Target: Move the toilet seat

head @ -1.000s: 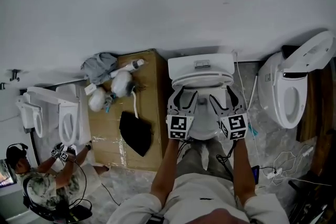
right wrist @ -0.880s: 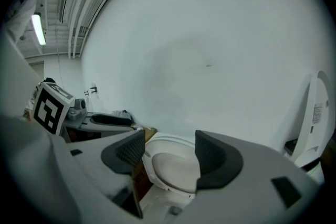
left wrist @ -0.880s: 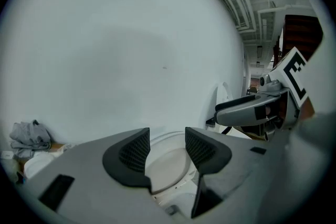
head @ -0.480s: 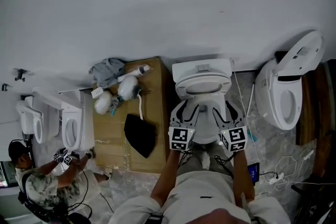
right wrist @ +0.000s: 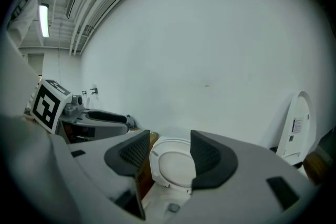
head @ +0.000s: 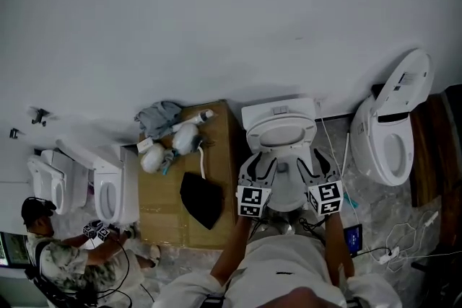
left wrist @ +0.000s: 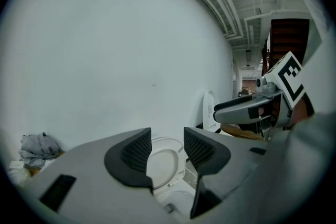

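A person [head: 58,263] crouches by two toilets [head: 115,187] at far left. Beside them stands a cardboard box [head: 157,207], a black cloth [head: 201,200] near its right edge. At centre, the left gripper [head: 258,159] and right gripper [head: 310,159] hover side by side above the bowl. Each has just narrowed its jaws, which remain parted and grasp nothing. Just beyond, clear of both, the toilet seat [head: 281,132] stands raised against the cistern [head: 278,112]. Another toilet [head: 382,148], lid up, stands at right.

Black cloth [head: 201,200] on cardboard box [head: 162,202]; lid-up toilet [head: 382,148] far right.
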Demonstrator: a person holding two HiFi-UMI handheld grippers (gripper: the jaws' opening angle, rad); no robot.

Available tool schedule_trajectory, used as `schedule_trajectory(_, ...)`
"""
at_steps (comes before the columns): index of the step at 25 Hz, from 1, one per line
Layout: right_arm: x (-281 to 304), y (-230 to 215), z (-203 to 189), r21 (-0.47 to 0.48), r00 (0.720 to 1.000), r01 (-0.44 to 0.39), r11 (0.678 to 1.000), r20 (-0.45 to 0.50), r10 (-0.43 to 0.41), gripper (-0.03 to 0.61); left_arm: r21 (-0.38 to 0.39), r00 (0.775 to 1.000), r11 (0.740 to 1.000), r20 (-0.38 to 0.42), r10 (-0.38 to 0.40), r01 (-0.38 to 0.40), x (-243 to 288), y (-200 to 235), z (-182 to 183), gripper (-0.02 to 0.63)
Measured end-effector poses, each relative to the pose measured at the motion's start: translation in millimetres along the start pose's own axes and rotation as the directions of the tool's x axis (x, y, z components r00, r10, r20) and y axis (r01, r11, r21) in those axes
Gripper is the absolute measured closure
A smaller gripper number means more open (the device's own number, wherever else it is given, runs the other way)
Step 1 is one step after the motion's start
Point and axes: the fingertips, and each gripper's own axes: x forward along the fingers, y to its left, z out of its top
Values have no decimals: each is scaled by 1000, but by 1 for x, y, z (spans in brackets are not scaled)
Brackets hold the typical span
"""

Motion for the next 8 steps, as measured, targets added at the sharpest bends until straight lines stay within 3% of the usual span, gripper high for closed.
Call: schedule_trajectory(8,-11,10,10,9,999,23,1000,24,-23,318,27,1000,1000,17,-14,13,-15,2,11,400)
